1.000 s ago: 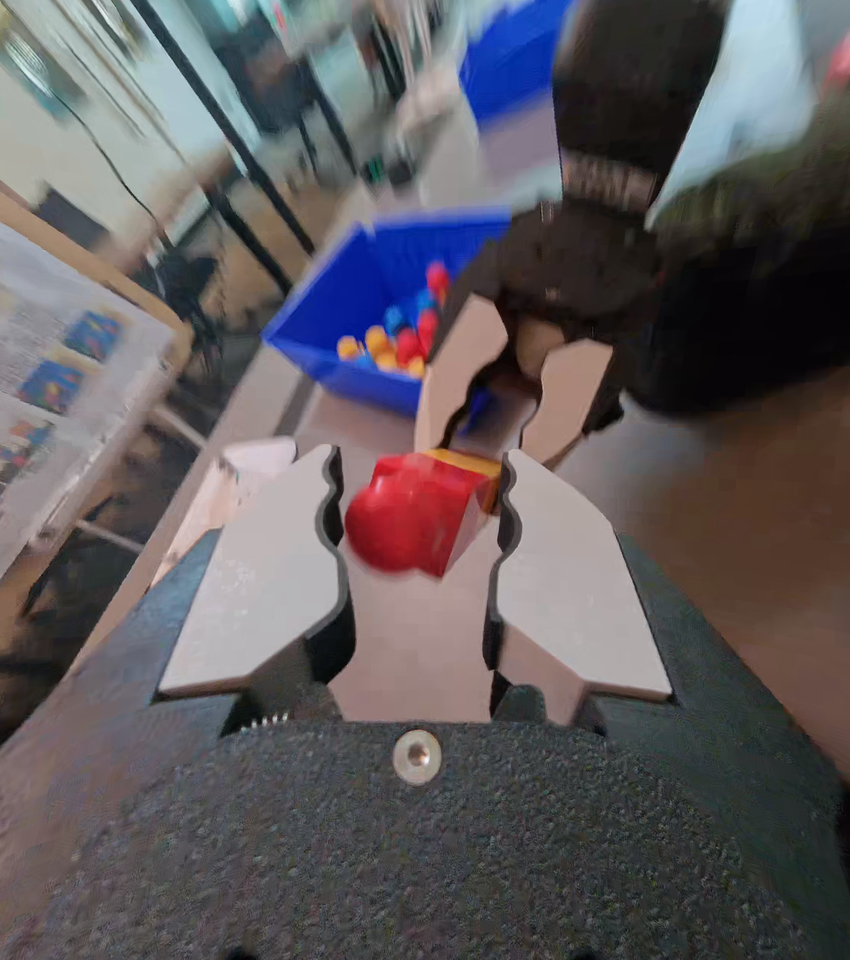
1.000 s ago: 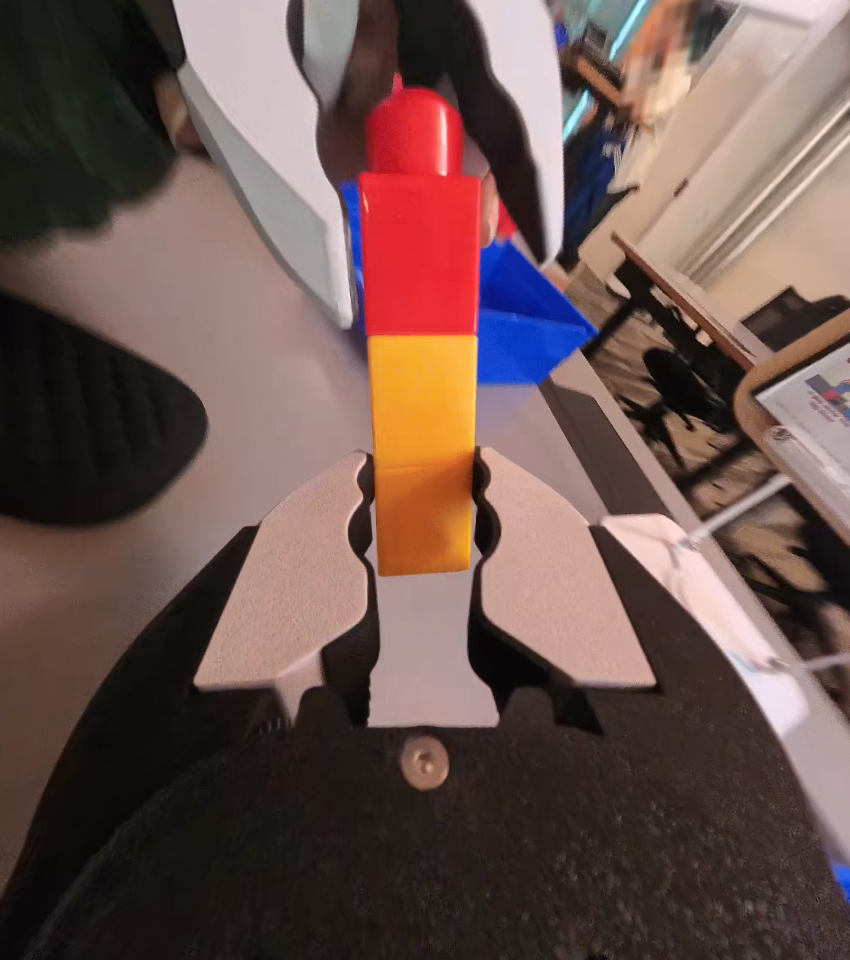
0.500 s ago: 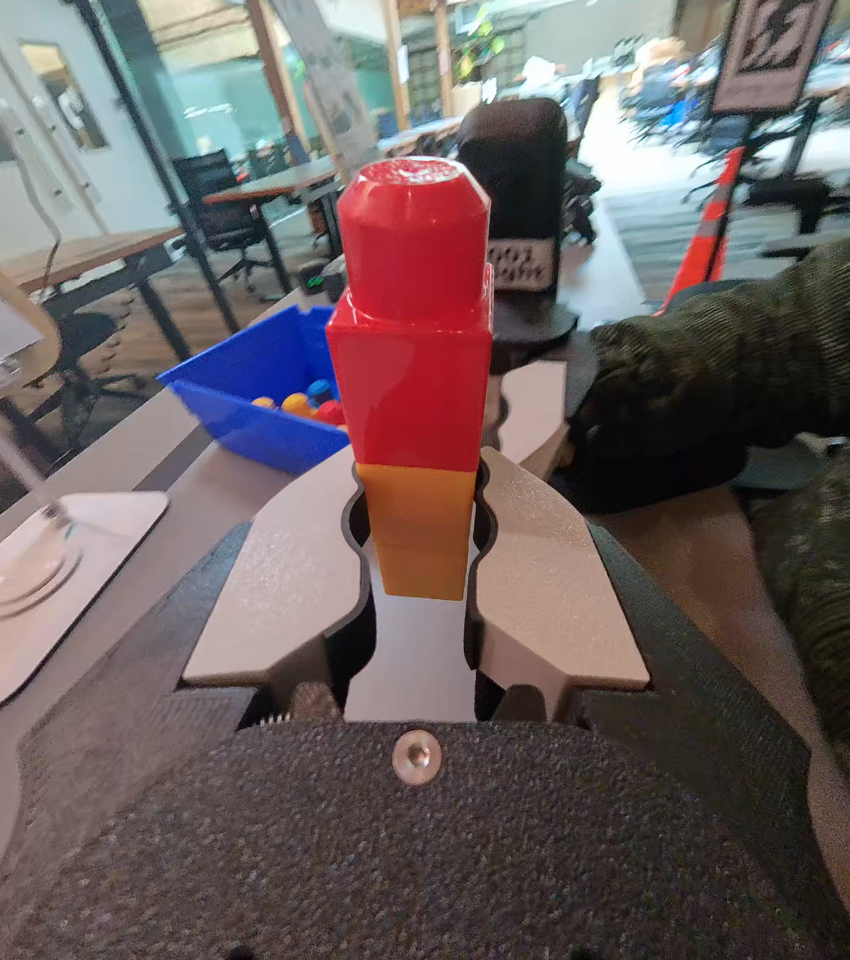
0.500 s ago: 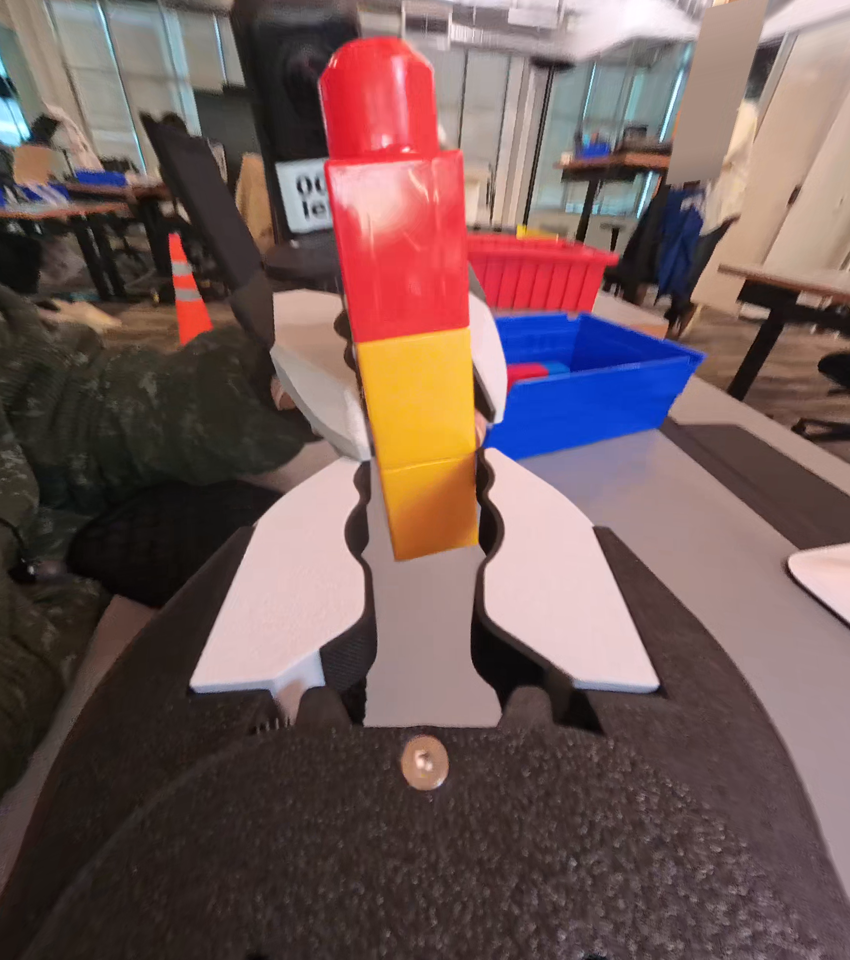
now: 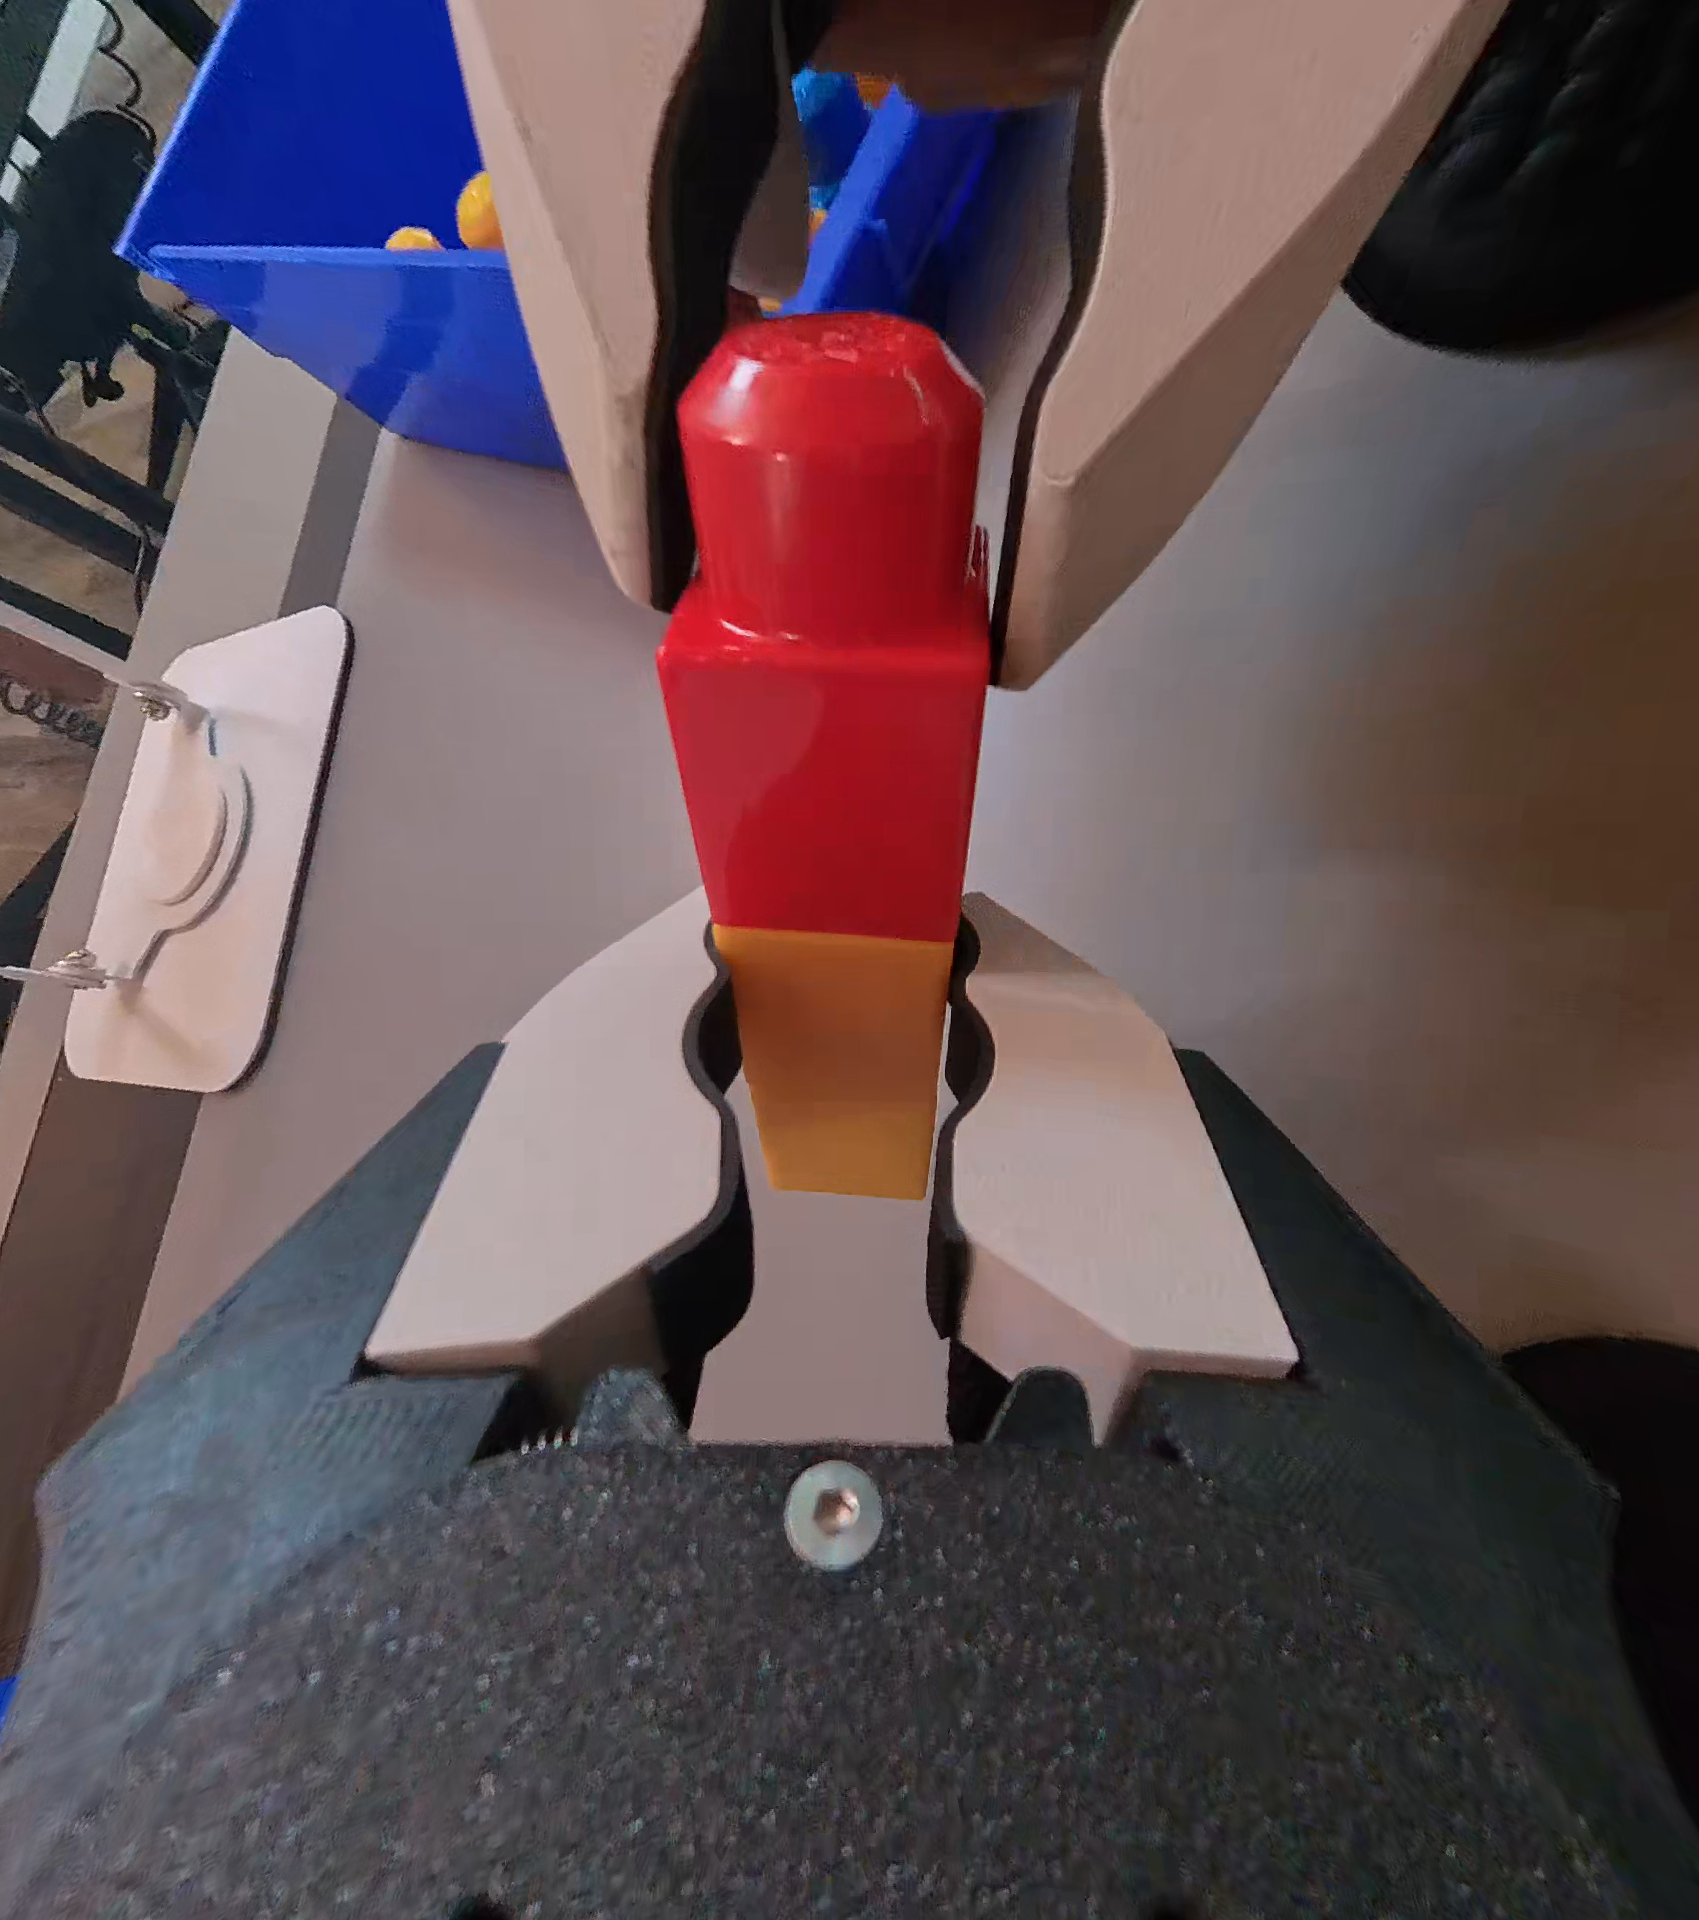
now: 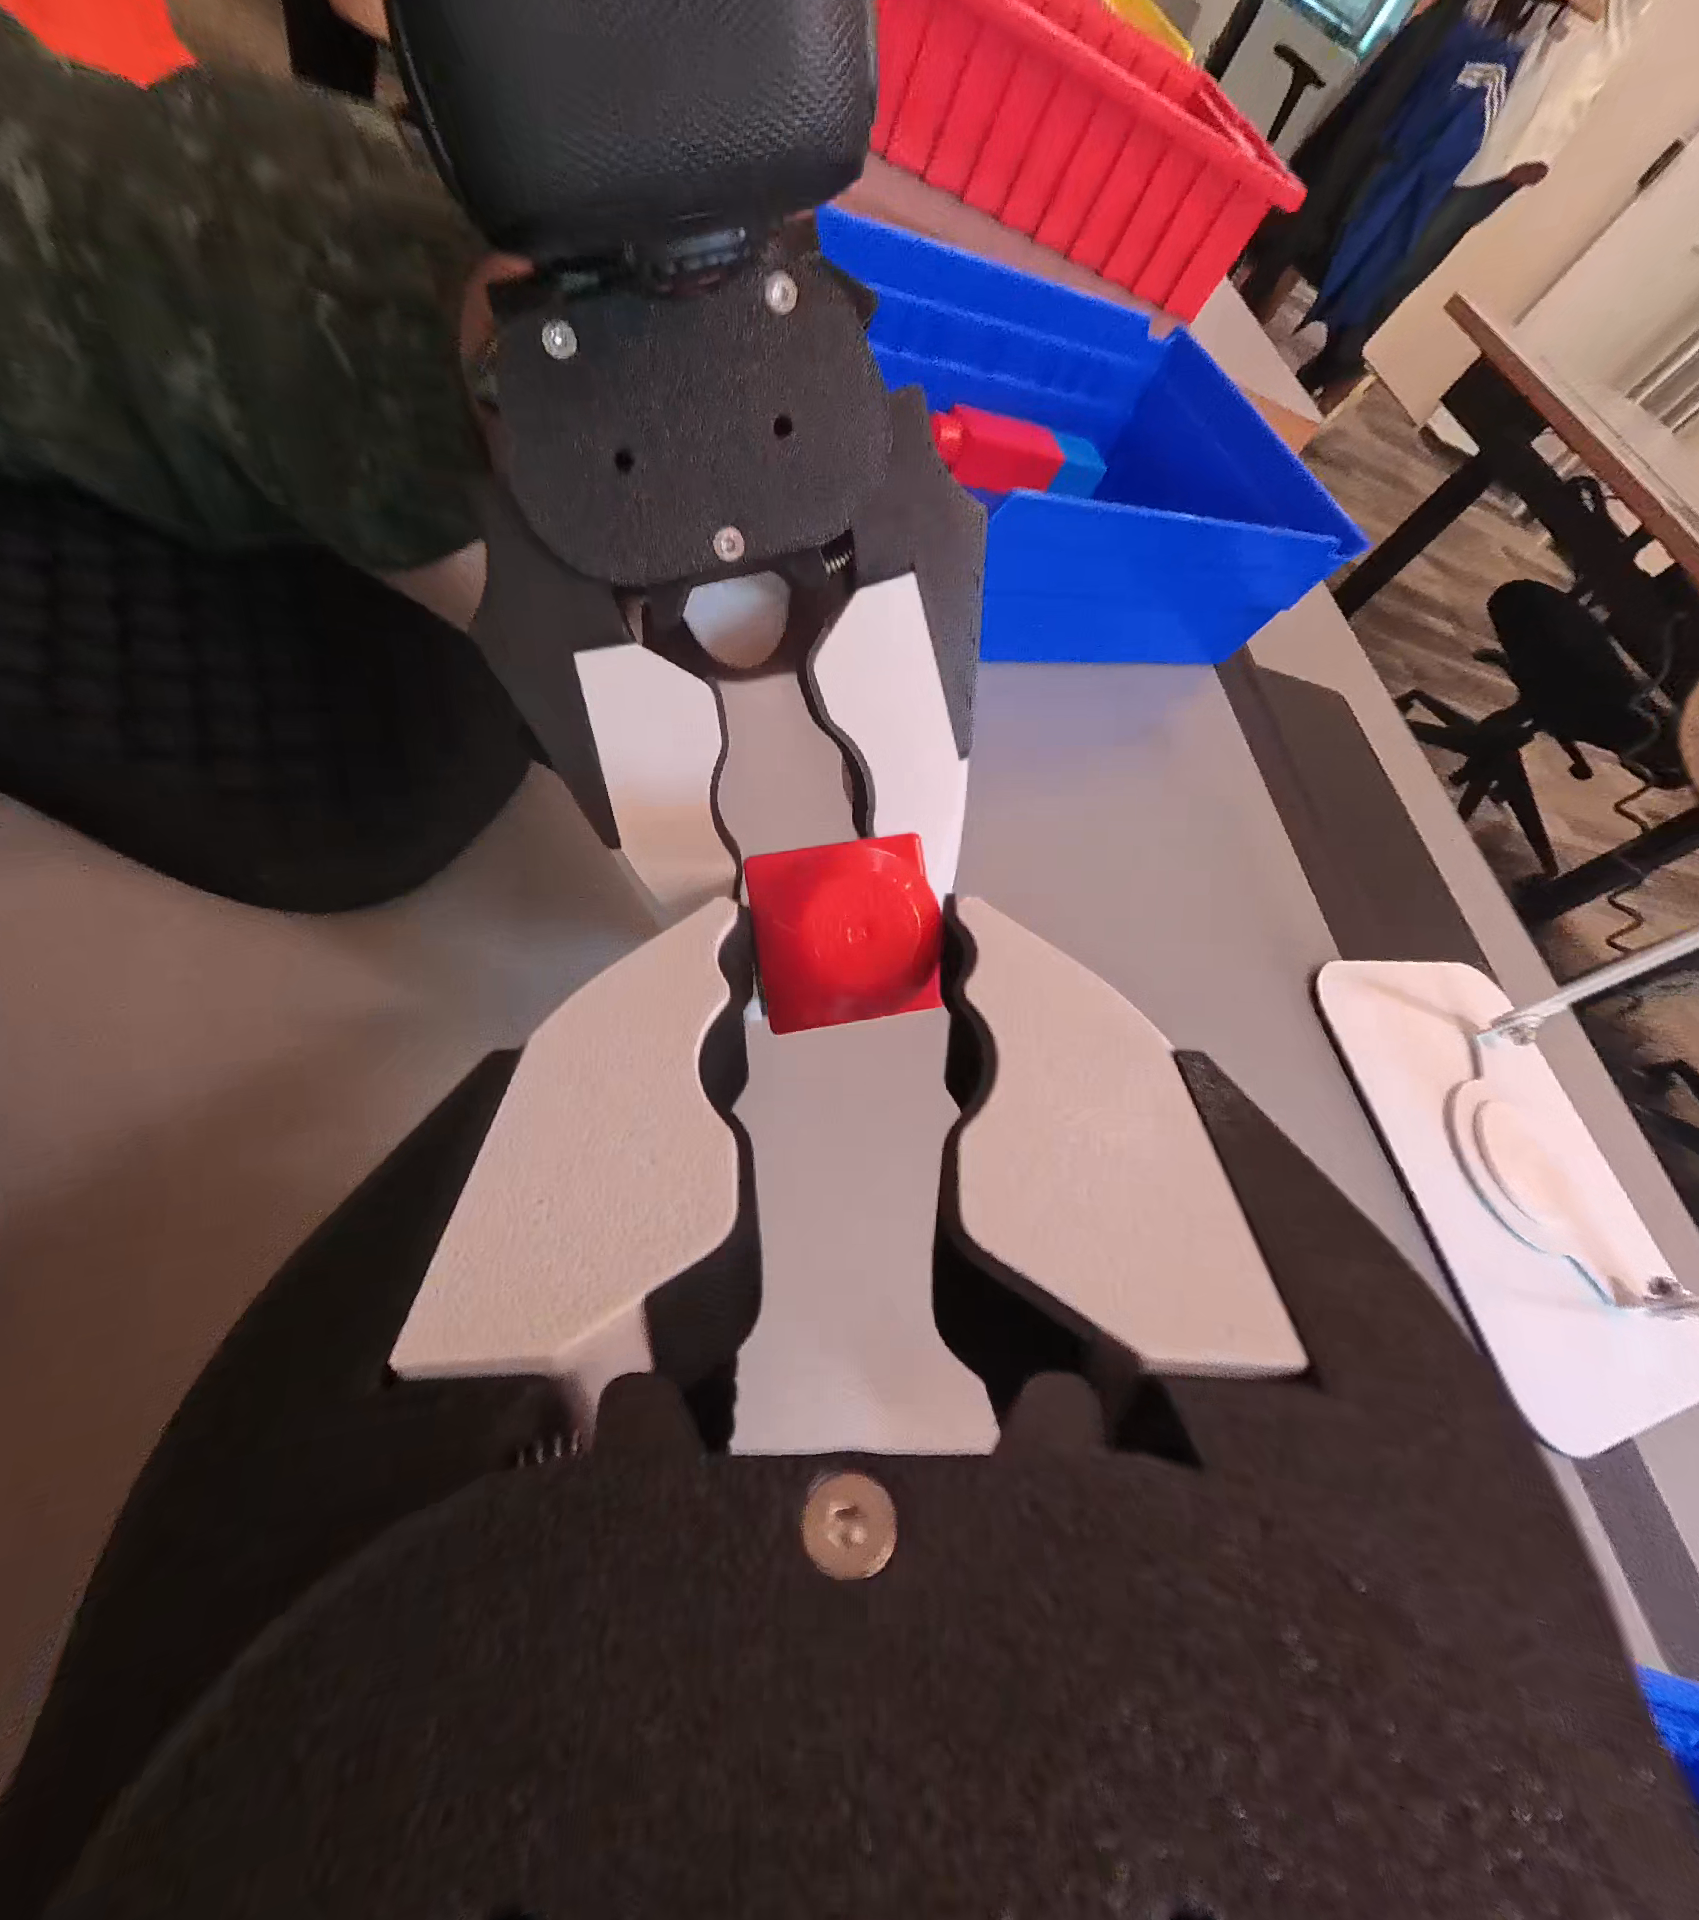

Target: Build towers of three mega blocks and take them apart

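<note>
Between both claws, the tower runs lengthwise: left claw (image 5: 840, 1039) clamps the orange block (image 5: 840, 1060), right claw (image 6: 845, 961) clamps the red block (image 6: 840, 935).

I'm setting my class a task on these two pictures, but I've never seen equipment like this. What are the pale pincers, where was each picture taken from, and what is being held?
There is no robot. A person holds a two-finger gripper in each hand, and each has a camera looking along its fingers. One picture comes from the left gripper, which is shut on the orange block at the foot of a small stack. The other comes from the right gripper, which faces it and is shut on the red block on top. Behind them is a grey table with a blue bin of blocks and a flat white plate.
</note>
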`<action>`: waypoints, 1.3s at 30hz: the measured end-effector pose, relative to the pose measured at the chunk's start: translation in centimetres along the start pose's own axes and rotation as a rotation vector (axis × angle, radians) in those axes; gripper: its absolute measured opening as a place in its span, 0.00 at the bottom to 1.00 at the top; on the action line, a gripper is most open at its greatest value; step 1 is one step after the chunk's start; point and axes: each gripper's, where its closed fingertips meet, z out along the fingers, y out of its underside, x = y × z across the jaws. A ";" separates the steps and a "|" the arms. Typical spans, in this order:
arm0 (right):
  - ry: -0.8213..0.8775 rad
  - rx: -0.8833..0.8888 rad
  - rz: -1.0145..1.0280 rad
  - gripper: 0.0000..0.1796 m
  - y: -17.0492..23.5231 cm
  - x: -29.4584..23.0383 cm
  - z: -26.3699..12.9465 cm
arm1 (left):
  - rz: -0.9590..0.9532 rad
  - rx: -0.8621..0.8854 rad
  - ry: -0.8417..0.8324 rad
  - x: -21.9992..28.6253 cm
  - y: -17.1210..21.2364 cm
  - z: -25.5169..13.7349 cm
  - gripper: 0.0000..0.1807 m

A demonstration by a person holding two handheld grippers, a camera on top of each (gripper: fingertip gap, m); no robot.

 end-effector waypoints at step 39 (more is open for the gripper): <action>0.303 -0.824 0.923 0.19 27.8 21.9 -12.7 | -0.295 0.200 -0.047 -3.6 1.2 -1.7 0.20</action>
